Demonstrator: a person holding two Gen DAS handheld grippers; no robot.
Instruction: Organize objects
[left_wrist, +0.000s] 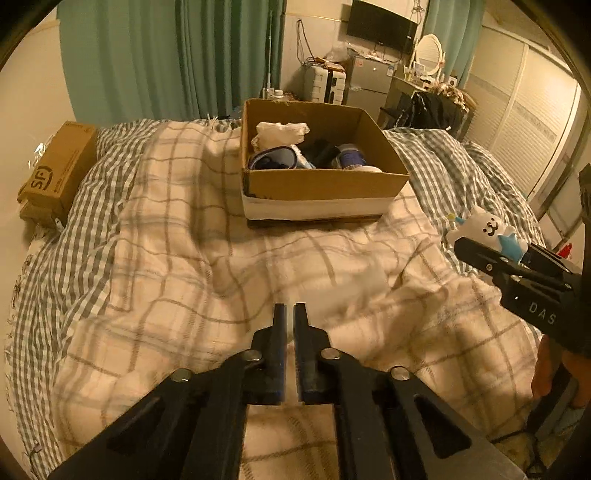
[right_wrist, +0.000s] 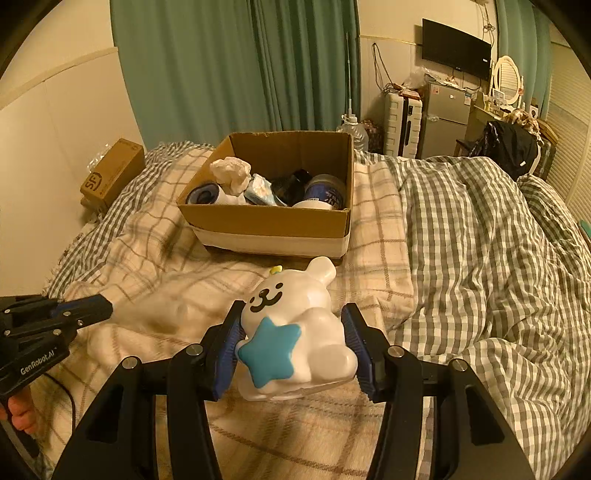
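My right gripper (right_wrist: 293, 339) is shut on a white bear toy (right_wrist: 295, 325) with a blue star on its belly and holds it above the bed, short of the box. The toy also shows in the left wrist view (left_wrist: 484, 229), held at the right edge. An open cardboard box (right_wrist: 271, 221) stands on the plaid blanket ahead; it holds crumpled white paper, blue-and-white containers and a dark item. It shows in the left wrist view (left_wrist: 325, 182) too. My left gripper (left_wrist: 290, 314) is shut and empty, low over the blanket. It shows at the left in the right wrist view (right_wrist: 107, 306).
A closed brown SF parcel box (left_wrist: 59, 170) lies at the bed's left edge by the wall. A grey checked duvet (right_wrist: 480, 240) covers the right of the bed. Green curtains, a small fridge, a suitcase and a dresser stand behind.
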